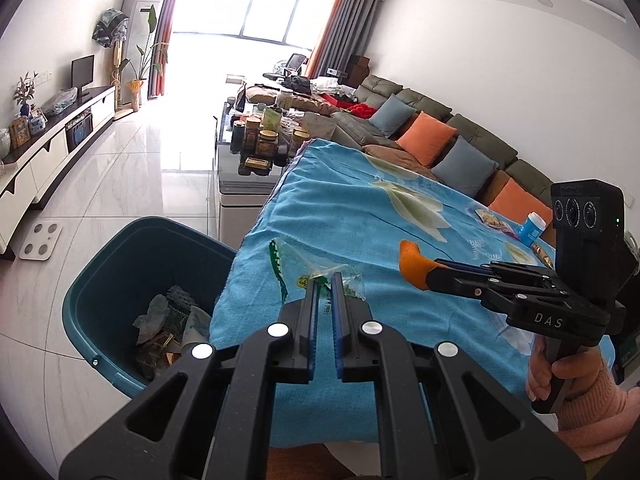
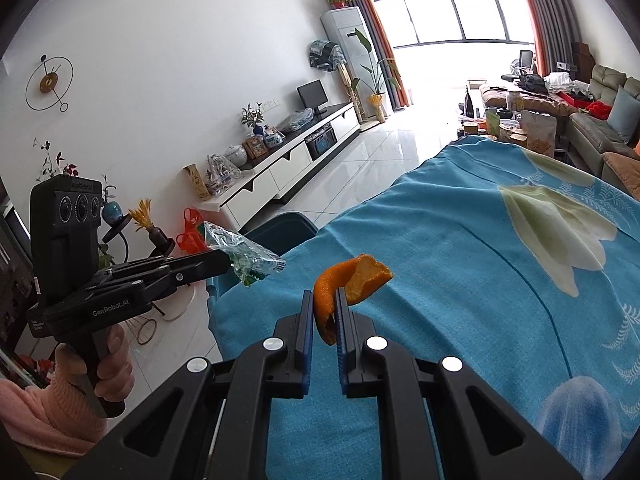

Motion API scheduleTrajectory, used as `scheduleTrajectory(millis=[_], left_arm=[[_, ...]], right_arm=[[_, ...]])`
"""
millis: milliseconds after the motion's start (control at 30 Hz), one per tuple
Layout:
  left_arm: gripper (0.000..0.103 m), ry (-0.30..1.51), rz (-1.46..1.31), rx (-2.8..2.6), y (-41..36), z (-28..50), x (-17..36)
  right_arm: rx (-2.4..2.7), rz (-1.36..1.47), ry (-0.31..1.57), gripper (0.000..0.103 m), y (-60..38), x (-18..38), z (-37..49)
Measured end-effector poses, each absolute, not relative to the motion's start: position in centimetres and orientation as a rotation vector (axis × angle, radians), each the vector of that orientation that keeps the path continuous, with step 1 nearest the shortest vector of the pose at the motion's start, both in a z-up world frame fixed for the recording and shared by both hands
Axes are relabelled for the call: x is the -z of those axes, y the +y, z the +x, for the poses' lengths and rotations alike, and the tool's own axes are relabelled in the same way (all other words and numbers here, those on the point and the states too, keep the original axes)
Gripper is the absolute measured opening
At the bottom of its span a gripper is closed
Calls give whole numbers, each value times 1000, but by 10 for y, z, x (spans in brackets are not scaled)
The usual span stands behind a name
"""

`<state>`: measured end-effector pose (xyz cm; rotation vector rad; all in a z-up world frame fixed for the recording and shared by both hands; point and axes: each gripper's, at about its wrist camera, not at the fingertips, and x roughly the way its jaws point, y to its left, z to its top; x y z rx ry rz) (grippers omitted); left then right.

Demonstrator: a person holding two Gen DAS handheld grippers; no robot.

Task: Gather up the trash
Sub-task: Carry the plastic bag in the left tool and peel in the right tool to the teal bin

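Observation:
My left gripper [image 1: 325,278] is shut on a clear plastic wrapper with green print [image 1: 298,262], held above the blue cloth's left edge. From the right wrist view the same wrapper [image 2: 244,250] sticks out of the left gripper [image 2: 229,263] at the left. My right gripper [image 2: 325,300] is shut on a curled piece of orange peel [image 2: 352,280]; in the left wrist view that peel [image 1: 414,266] shows at the tip of the right gripper [image 1: 425,277]. A teal trash bin [image 1: 120,264] holding crumpled paper and wrappers stands on the floor, left of the table.
The table wears a blue flowered cloth [image 1: 360,208]. A small blue-and-white bottle [image 1: 531,229] and a snack packet [image 1: 492,218] lie at its far right. Jars crowd a glass coffee table [image 1: 256,140] beyond. A sofa with cushions [image 1: 460,140] runs along the right.

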<state>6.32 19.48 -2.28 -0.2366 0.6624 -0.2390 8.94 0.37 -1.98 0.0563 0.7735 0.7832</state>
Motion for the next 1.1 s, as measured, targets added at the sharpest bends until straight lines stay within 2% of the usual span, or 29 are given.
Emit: scheduleTrajectory(millis=[1100], left_arm=[[7,666,-275,76,261,58,32]], right_arm=[[-948,-18,808,9,99,21,110]])
